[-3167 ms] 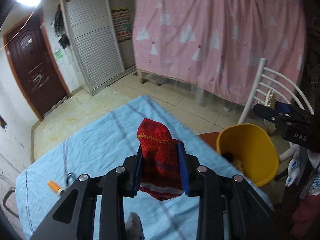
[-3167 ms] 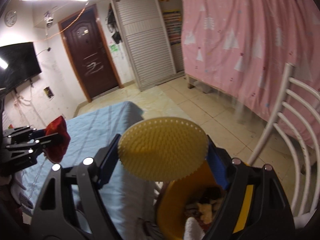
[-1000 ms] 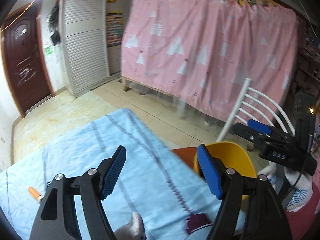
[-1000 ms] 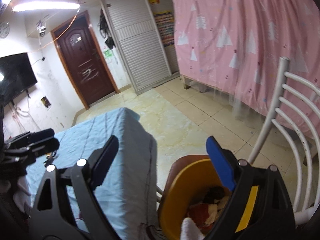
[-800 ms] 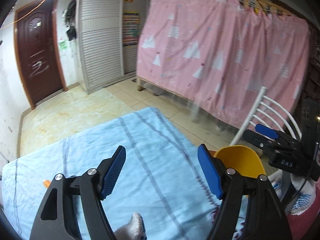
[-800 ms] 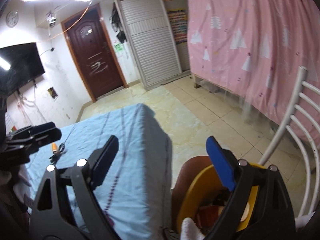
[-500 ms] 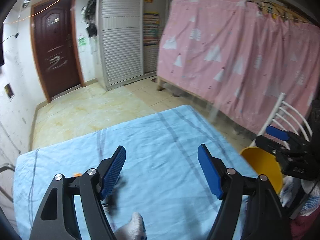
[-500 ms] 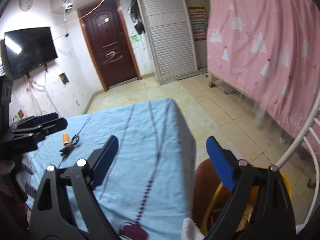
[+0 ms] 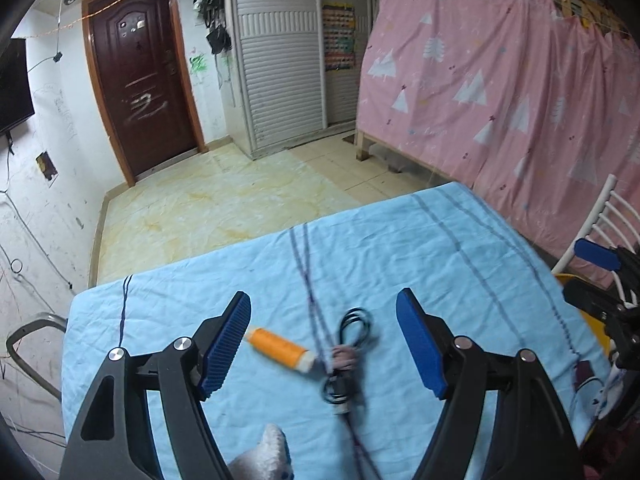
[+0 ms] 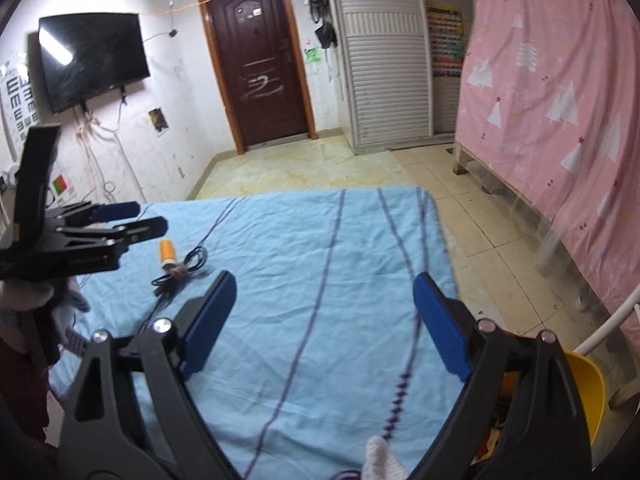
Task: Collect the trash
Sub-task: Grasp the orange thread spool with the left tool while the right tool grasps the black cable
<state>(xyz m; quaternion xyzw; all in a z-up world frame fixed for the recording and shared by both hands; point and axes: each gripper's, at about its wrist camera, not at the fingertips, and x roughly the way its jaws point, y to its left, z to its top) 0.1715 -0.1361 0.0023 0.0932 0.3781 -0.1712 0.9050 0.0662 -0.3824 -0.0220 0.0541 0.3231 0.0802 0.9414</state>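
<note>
An orange tube with a white cap (image 9: pixel 280 349) lies on the blue tablecloth (image 9: pixel 400 248), next to a coiled black cable (image 9: pixel 347 354). My left gripper (image 9: pixel 323 344) is open and empty, hovering above these two. In the right wrist view the tube (image 10: pixel 167 253) and cable (image 10: pixel 180 270) lie at the table's left side, with the left gripper (image 10: pixel 140 218) over them. My right gripper (image 10: pixel 323 322) is open and empty above the middle of the table. The yellow trash bin (image 10: pixel 584 392) stands off the table's right edge.
A white chair (image 9: pixel 600 216) stands by the bin, in front of a pink curtain (image 9: pixel 500 88). The right gripper (image 9: pixel 596 276) shows at the right edge of the left wrist view. A tiled floor, a brown door (image 10: pixel 256 56) and a wall television (image 10: pixel 92 60) lie beyond.
Both grippers let go of the red cloth and the yellow brush at the bin. Both then swung left over the table; the tube and cable came into view under the left gripper.
</note>
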